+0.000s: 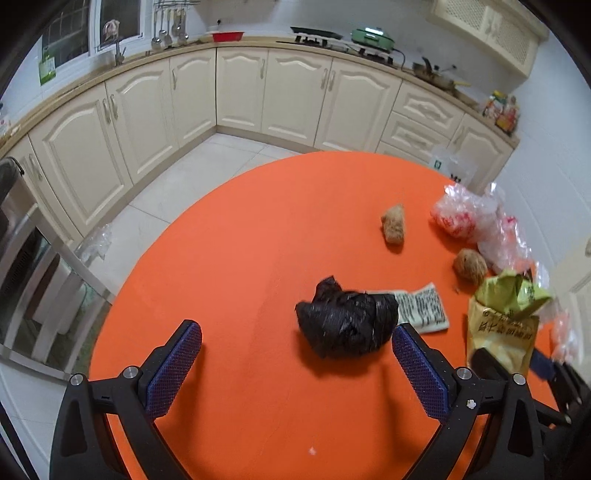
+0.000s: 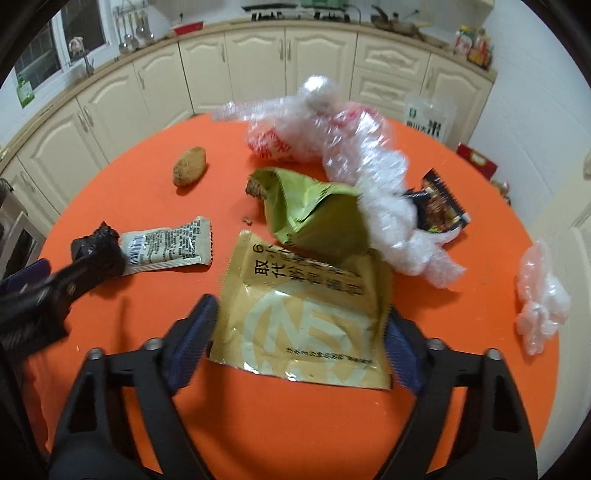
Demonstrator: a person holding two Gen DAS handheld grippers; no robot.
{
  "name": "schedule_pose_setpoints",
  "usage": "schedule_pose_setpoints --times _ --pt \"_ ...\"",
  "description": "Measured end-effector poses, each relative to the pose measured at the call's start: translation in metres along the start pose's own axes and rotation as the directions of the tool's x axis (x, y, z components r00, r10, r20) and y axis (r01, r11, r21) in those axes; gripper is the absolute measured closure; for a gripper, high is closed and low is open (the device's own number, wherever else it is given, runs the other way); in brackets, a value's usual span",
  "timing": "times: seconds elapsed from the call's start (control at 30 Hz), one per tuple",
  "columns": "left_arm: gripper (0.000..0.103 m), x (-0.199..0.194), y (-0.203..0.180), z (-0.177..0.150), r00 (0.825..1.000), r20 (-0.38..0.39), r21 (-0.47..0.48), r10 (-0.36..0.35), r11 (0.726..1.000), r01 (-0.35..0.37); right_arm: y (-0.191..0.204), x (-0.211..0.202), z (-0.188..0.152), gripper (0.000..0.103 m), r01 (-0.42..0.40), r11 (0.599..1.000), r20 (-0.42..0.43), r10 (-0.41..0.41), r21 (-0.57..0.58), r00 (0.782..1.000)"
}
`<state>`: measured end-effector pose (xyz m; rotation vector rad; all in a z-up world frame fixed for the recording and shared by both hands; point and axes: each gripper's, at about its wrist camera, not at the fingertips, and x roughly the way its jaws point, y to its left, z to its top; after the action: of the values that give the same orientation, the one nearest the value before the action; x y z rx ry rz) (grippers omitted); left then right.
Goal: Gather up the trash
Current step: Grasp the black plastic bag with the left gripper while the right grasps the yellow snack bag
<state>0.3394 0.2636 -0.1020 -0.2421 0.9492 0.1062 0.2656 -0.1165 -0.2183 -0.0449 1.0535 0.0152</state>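
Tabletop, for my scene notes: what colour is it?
Plain orange tabletop, best in the left wrist view.

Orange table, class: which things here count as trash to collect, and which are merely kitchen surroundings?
Trash to collect:
- black bag
- white wrapper
- gold packet, between the right gripper fingers
- clear plastic wrap
- dark sachet
- two brown lumps

Surroundings:
- cabinets
- green cooker
- red basin
- ladles

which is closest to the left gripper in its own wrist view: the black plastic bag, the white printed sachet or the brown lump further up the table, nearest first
From the left gripper:
1. Black plastic bag, just ahead, by the right finger.
2. White printed sachet, behind the bag, to the right.
3. Brown lump, farthest, up the orange table.
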Motion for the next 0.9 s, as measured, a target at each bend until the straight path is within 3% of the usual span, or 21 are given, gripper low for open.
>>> schedule_pose_setpoints --times 0.03,0.07,0.2,0.3,0.37,0.4,0.43,0.5,0.63,0.73,0.8,0.9 --pt "0.003 0.005 0.001 0.004 1.000 -0.005 0.005 -0.004 1.000 0.004 -0.003 0.000 -0.001 0.063 -0.009 1.000 -0.005 0.009 0.015 1.000" --pt "0.004 0.008 0.002 0.000 1.000 -0.011 0.012 -0.008 1.000 0.008 -0.007 -0.001 0.001 0.069 -0.027 0.999 -0.004 0.027 0.028 1.000" --pt "0.017 0.017 -0.006 0.001 0.999 -0.001 0.073 0.036 0.997 -0.036 -0.019 -0.003 0.001 0.076 -0.078 0.996 -0.008 0.079 0.052 0.997" --pt "0.044 0.024 -0.010 0.009 0.998 0.024 0.093 0.053 0.994 -0.055 -0.023 -0.002 0.002 0.077 -0.097 0.994 -0.015 0.098 0.050 0.995" --pt "0.064 0.027 -0.008 0.014 0.999 0.025 0.090 0.034 0.995 -0.036 -0.025 0.003 0.007 0.072 -0.116 0.992 -0.026 0.117 0.039 0.993" --pt "0.072 0.029 -0.006 0.016 0.999 0.026 0.089 0.044 0.995 -0.046 -0.027 0.007 0.009 0.058 -0.118 0.992 -0.035 0.120 0.045 0.992" --pt "0.072 0.032 -0.003 0.020 0.999 0.026 0.090 0.044 0.995 -0.046 -0.028 0.009 0.012 0.053 -0.142 0.988 -0.028 0.144 0.053 0.989" --pt "0.074 0.034 0.001 0.021 0.999 0.023 0.091 0.032 0.995 -0.034 -0.026 0.015 0.016 0.024 -0.135 0.989 -0.043 0.137 0.059 0.990" --pt "0.077 0.031 0.006 0.015 1.000 0.015 0.075 -0.006 0.997 0.005 -0.014 0.021 0.016 0.020 -0.074 0.997 -0.024 0.074 0.008 0.997" --pt "0.078 0.019 0.024 0.004 1.000 0.014 0.072 -0.019 0.997 0.018 -0.006 0.014 0.013 0.062 -0.123 0.992 0.012 0.124 -0.014 0.992" --pt "0.078 0.014 0.030 0.000 1.000 0.017 0.074 -0.015 0.997 0.014 -0.009 0.011 0.011 0.079 -0.197 0.980 0.032 0.197 0.008 0.980" --pt "0.078 0.008 0.028 -0.010 1.000 0.017 0.077 -0.011 0.997 0.010 -0.018 0.013 0.007 0.085 -0.261 0.964 0.030 0.260 0.051 0.965"
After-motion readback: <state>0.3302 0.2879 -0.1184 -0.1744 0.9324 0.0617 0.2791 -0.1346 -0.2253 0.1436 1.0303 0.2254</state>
